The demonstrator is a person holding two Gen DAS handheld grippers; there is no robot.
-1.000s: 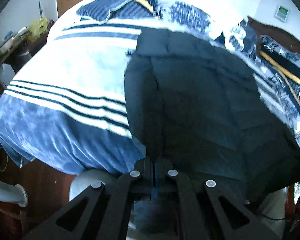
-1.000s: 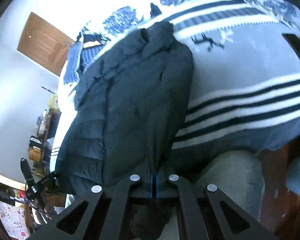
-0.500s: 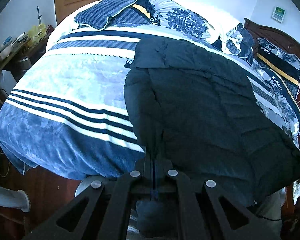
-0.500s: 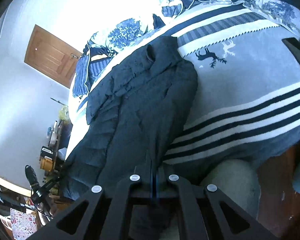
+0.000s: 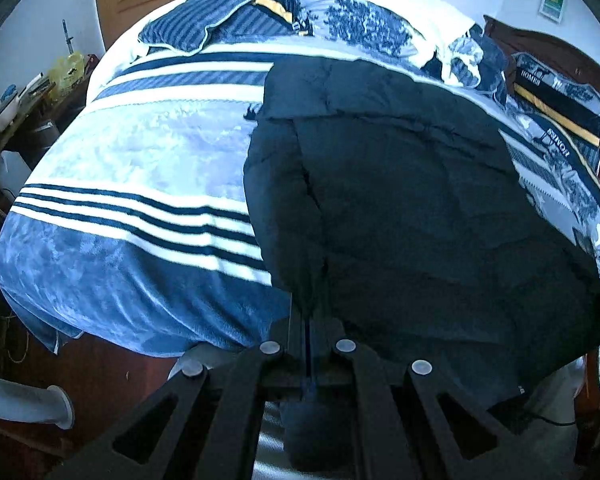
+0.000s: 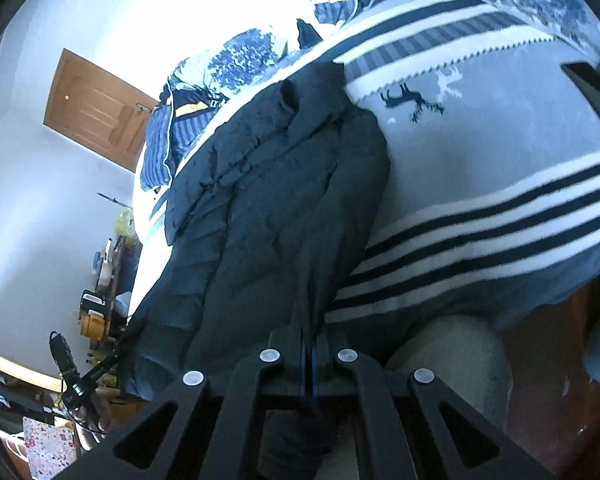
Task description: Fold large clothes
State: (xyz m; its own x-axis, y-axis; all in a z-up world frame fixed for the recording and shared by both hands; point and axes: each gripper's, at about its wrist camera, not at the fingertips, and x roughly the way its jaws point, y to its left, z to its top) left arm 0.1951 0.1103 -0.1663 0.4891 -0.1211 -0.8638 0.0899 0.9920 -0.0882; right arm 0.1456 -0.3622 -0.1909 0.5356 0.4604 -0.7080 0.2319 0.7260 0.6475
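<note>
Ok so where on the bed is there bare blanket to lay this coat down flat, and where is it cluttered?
Free: the pale blue band of the blanket, bordered by the dark coat, the thin navy stripes toward the foot and the wide stripes toward the head. Crowded: the head of the bed, heaped with patterned pillows, and the far side, where a striped cushion lies.

Your right wrist view is totally blown out across the white wall (image 6: 220,4) up top, pure glare with no detail, while the dark jacket (image 6: 268,216) reads as one murky mass. Both views have a cold blue cast and heavy fisheye bending with black vignetted corners, and the striped blanket (image 5: 132,200) looks a bit soft and smeared.
</note>
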